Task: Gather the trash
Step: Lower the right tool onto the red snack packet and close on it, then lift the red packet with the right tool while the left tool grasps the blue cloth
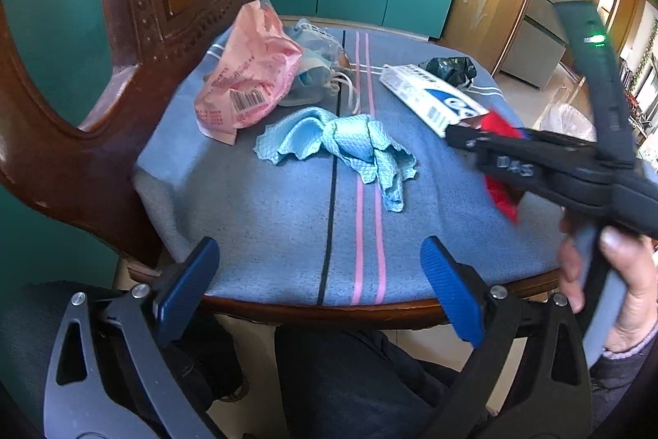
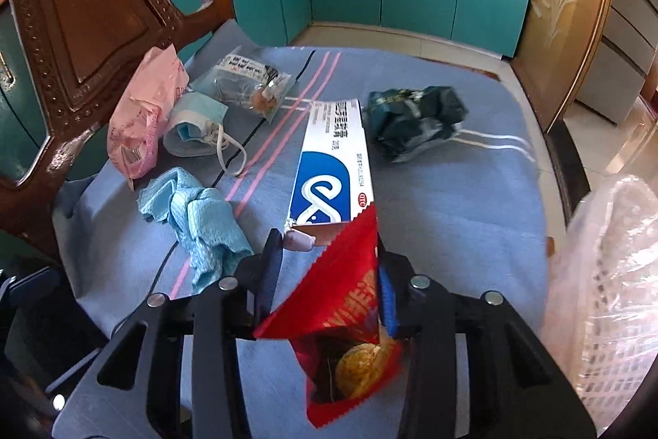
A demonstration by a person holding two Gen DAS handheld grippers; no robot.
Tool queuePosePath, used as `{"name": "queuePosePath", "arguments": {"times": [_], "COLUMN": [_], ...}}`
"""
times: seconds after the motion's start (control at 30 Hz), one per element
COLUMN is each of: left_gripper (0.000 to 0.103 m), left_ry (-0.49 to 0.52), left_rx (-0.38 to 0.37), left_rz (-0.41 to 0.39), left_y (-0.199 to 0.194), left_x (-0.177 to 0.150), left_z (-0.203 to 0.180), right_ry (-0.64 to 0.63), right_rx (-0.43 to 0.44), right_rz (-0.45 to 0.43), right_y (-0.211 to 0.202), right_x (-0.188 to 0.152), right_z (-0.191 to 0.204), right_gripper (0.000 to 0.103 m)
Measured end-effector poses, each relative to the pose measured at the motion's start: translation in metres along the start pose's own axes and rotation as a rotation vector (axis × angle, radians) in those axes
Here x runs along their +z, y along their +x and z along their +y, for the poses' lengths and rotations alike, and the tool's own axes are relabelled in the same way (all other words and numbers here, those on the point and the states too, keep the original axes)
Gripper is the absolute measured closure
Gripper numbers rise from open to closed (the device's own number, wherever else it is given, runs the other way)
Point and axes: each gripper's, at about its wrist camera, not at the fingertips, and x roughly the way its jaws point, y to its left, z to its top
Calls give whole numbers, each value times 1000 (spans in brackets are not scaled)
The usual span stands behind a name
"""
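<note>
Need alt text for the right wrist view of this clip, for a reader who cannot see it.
The right gripper is shut on a torn red snack wrapper above a blue striped cloth covering a table. Beyond lie a white and blue box, crumpled blue rag, face mask, pink packet and dark wrapper.

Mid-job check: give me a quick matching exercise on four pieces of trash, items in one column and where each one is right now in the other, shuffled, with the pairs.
Items:
1. red wrapper
2. pink packet
3. light blue cloth
4. dark green bag

Places:
A. far side of the table, beyond the white and blue box
B. leaning beside the wooden chair back
C. clamped in the right gripper
D. crumpled on the blue tablecloth, near the pink stripes

Pairs: 1-C, 2-B, 3-D, 4-A
</note>
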Motion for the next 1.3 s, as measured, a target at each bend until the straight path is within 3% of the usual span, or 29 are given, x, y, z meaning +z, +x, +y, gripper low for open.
{"name": "queuePosePath", "arguments": {"times": [0.23, 0.6, 0.73, 0.87, 1.07, 1.3], "left_gripper": [5, 5, 5, 5, 5, 5], "left_ry": [28, 38, 4, -18, -26, -54], "left_rx": [-5, 10, 1, 2, -1, -25], "left_rz": [17, 31, 12, 14, 9, 19], "left_y": [7, 13, 11, 13, 23, 44], "left_x": [-1, 2, 9, 14, 28, 56], "left_z": [-12, -15, -7, -1, 1, -1], "right_ry": [20, 64, 99, 120, 131, 47], "right_rx": [6, 13, 10, 5, 35, -23], "right_rz": [3, 46, 32, 19, 24, 17], "right_y": [-19, -15, -20, -23, -16, -30], "right_x": [-8, -18, -17, -18, -14, -15], "right_z": [-20, -33, -43, -51, -52, -53], "right_gripper": [62, 61, 47, 40, 35, 31]}}
